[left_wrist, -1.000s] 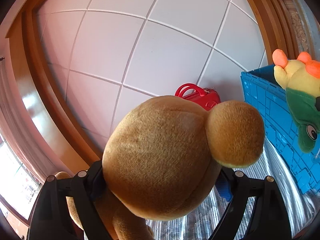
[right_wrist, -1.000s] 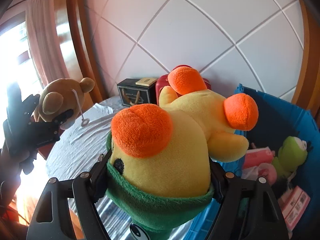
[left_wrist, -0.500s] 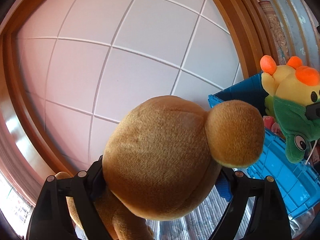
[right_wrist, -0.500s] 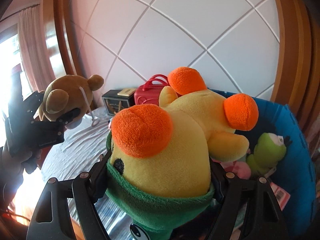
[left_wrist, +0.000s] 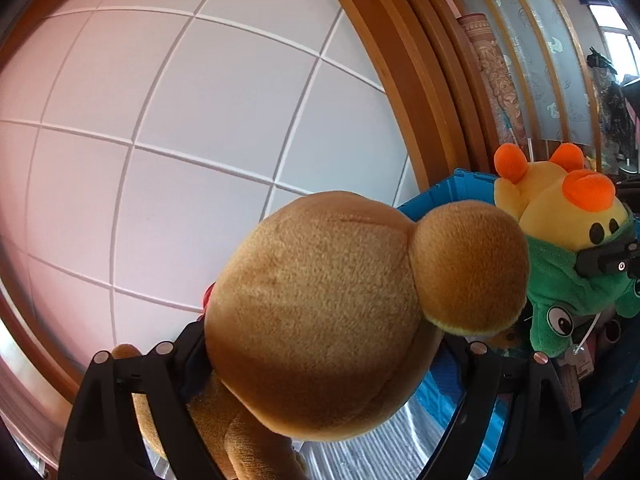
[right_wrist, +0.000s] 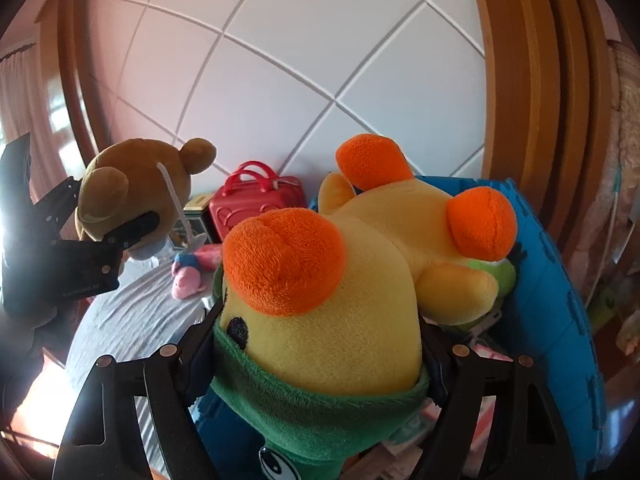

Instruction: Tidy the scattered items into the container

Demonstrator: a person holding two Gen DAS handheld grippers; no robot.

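My brown bear and yellow duck were matt, fuzzy plush; the blue crate smooth moulded plastic; the door frame glossy wood.

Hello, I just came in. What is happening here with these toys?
A person is tidying plush toys into a blue crate, with one tool in each hand. The left tool is shut on a brown teddy bear, held in the air beside the crate. The right tool is shut on a yellow plush with orange feet, held above the open crate. A green plush lies inside already. A small pink toy and a red case are on the table.
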